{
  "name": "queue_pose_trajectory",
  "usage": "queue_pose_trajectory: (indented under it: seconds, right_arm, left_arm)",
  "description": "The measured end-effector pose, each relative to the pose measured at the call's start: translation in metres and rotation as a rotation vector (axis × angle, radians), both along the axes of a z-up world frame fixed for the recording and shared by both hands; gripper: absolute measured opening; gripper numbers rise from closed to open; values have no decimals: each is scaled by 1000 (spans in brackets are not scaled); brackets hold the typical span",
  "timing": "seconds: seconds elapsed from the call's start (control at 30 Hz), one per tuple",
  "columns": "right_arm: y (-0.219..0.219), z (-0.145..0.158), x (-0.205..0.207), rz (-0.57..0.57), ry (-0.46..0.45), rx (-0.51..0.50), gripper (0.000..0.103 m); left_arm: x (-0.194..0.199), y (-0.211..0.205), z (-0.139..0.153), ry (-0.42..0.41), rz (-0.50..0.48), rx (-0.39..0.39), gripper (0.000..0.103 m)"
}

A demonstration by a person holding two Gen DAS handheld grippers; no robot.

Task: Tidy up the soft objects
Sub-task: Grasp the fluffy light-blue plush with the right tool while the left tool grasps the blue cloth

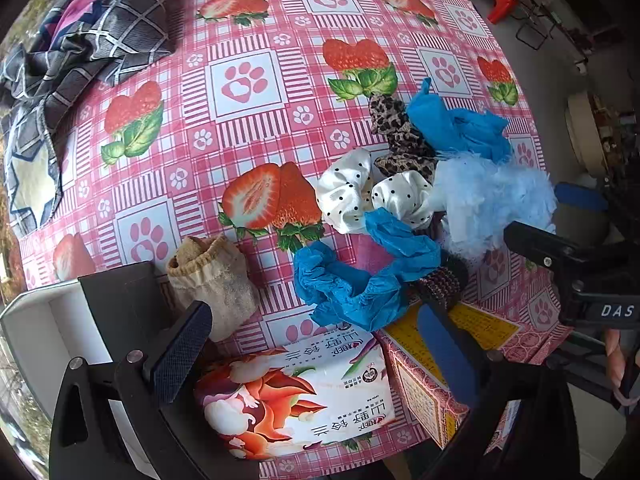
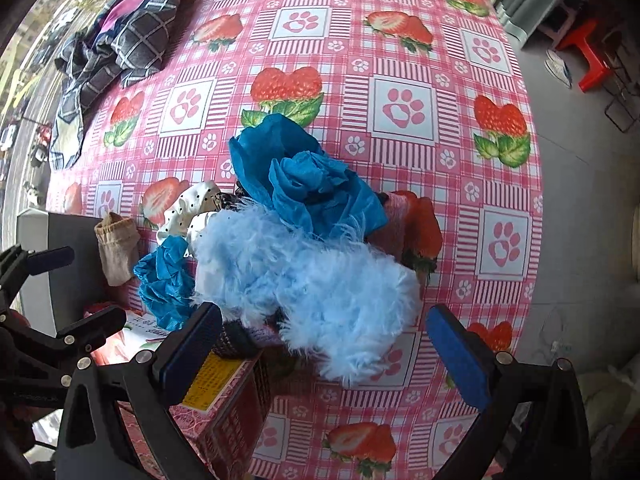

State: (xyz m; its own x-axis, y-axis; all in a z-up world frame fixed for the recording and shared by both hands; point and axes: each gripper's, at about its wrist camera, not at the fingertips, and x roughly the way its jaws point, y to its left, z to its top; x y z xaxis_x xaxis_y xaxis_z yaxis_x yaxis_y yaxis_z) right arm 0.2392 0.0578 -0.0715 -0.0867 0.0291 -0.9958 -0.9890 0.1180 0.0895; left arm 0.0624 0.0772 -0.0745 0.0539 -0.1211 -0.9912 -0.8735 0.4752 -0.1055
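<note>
Scrunchies (image 1: 352,196) sit heaped near the tabletop (image 1: 248,32) edge, fluffy light-blue one (image 2: 320,280) nearest the right gripper (image 2: 324,352), both grippers' fingers wide and holding nothing, so a grab could easily snag its tangled neighbours and drag them off.

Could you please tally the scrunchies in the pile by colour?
Bright blue: 2
Fluffy light blue: 1
White with black dots: 1
Leopard print: 1
Dark glittery: 1
Total: 6
</note>
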Motion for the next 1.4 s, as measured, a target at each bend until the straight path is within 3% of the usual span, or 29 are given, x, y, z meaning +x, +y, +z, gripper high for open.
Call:
queue_pose_trajectory:
  seconds: [0.2, 0.27, 0.33, 0.37, 0.47, 0.5, 0.6, 0.7, 0.87, 1.03, 1.27, 1.4]
  right_arm:
    - [7, -33, -12, 127, -34, -45, 103]
    - [6, -38, -14, 132, -36, -53, 97]
    - [4, -40, -12, 114, -11, -63, 69]
    - [5, -43, -10, 99, -8, -76, 64]
    - [-3, -46, -1, 68, 17, -96, 35]
    - [-6, -47, 3, 59, 25, -96, 34]
    - [-15, -38, 19, 0, 94, -78, 30]
    - [-24, -27, 33, -69, 154, -41, 25]
    - [-40, -4, 53, -163, 215, 9, 25]
    - [-53, 17, 59, -256, 263, 46, 25]
    - [-60, 47, 65, -352, 292, 95, 25]
    - [-66, 53, 59, -365, 286, 108, 25]
  left_arm:
    - [14, -1, -27, -3, -52, -51, 103]
    - [18, 1, -34, 11, -52, -52, 102]
    - [19, 3, -42, 20, -47, -66, 95]
    - [20, 4, -46, 27, -42, -76, 93]
    - [21, 7, -58, 51, -41, -106, 80]
    - [21, 7, -62, 49, -39, -122, 71]
    - [19, 5, -73, 3, 3, -173, 31]
    - [17, 8, -70, -33, 41, -145, 21]
    - [8, 10, -38, -53, 43, -9, 18]
    - [-7, 16, 5, -97, 89, 69, 17]
    - [-19, -9, 48, -112, 96, 199, 17]
    - [-17, -18, 60, -118, 78, 244, 17]
